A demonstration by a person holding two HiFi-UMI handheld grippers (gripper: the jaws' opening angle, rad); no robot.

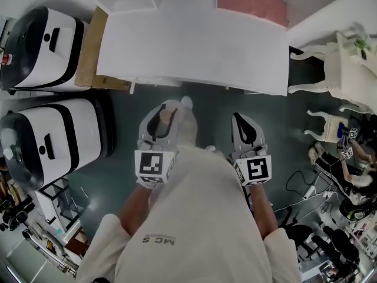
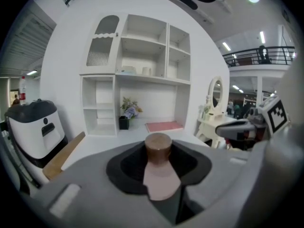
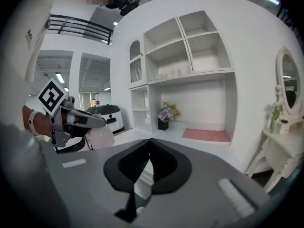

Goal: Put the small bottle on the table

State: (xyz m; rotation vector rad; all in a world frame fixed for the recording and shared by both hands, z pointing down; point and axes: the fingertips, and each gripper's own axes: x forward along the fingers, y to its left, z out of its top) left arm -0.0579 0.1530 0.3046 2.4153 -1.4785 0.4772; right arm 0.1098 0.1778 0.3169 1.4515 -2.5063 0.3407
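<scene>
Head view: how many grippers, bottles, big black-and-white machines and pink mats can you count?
hand-held grippers: 2 (left, right)
black-and-white machines: 2 ()
small bottle: 1, held in the left one
pink mat: 1
Total: 6

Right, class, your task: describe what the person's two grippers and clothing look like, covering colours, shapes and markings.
The left gripper and right gripper match: light grey shells with black, scooped jaw linings that narrow toward the tips. Each carries a white cube printed with black square markers at its back end. No cables show. The person wears a pale short-sleeved shirt with small dark lettering.
</scene>
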